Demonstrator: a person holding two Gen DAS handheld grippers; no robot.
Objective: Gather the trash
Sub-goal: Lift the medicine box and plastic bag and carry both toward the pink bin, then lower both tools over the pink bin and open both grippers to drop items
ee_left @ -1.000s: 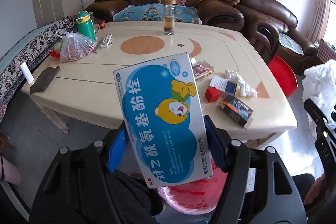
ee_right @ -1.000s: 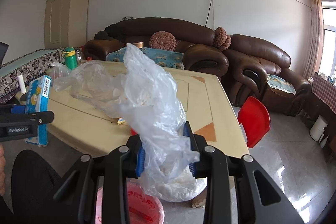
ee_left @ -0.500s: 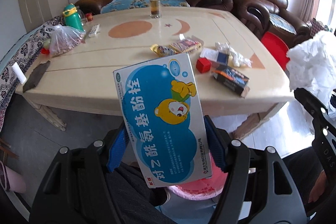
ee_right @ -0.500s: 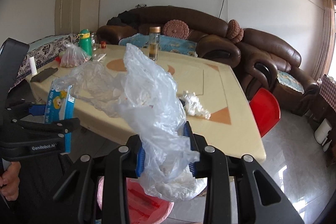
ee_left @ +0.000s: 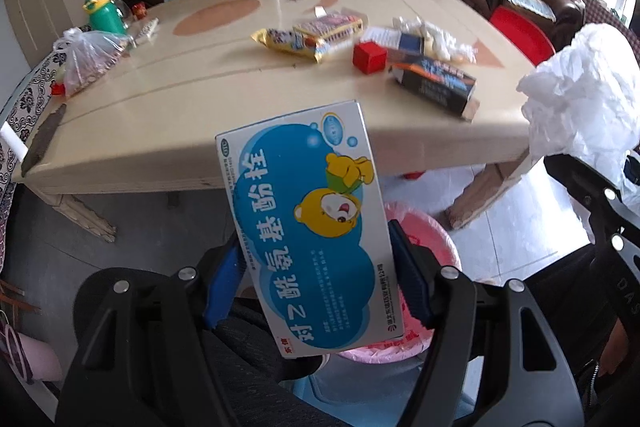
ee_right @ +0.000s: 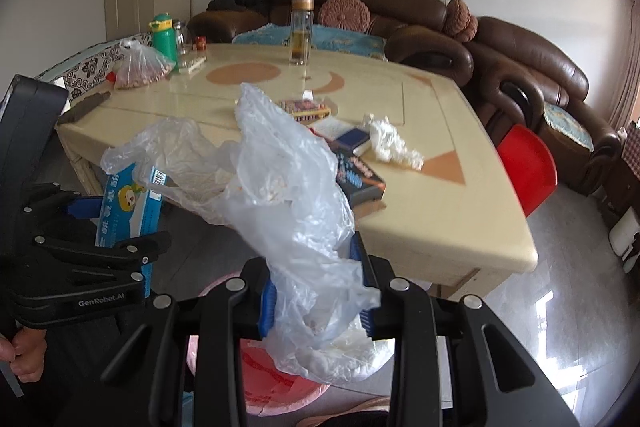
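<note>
The left tongs (ee_left: pixel 316 279) are gripping a blue medicine box (ee_left: pixel 308 227) upright over the pink bin (ee_left: pixel 424 227), near the bench (ee_left: pixel 200 99). The right tongs (ee_right: pixel 318 291) are clamping a crumpled clear plastic bag (ee_right: pixel 280 195) above that bin.

Both wrist views look along their tongs, sharing the table (ee_left: pixel 160 99).
</note>
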